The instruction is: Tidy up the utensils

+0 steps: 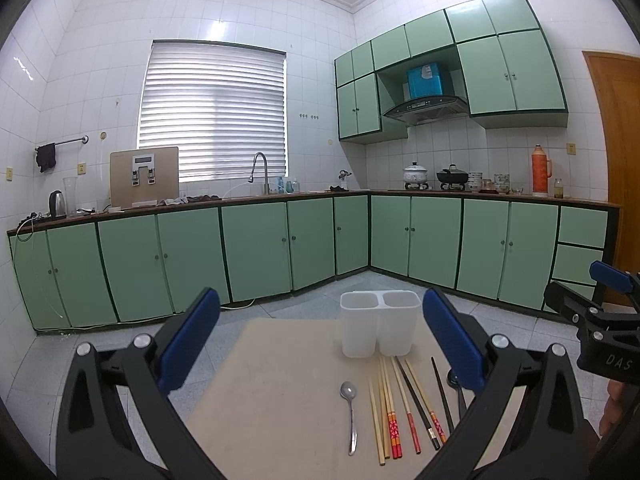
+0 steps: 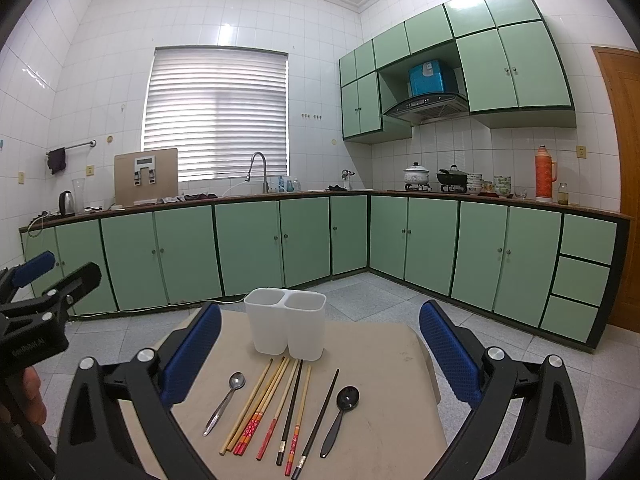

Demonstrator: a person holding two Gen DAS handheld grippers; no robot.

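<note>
White plastic, the two-compartment holder (image 2: pixel 285 326) stands upright at the table's (image 2: pixel 384 380) far side, both cups bare. Near it lie the steel spoon (image 2: pixel 226 400) on the left, mixed chopsticks (image 2: pixel 276 400) fanned in the middle, and a black spoon (image 2: pixel 340 410) on the right. Both the left gripper (image 1: pixel 320 340) and right gripper (image 2: pixel 320 344) hover with fingers spread wide, holding nothing. Best to pinch one utensil mid-handle, lift it clear of its neighbours, tip it upright and lower it gently so the light holder does not topple.
</note>
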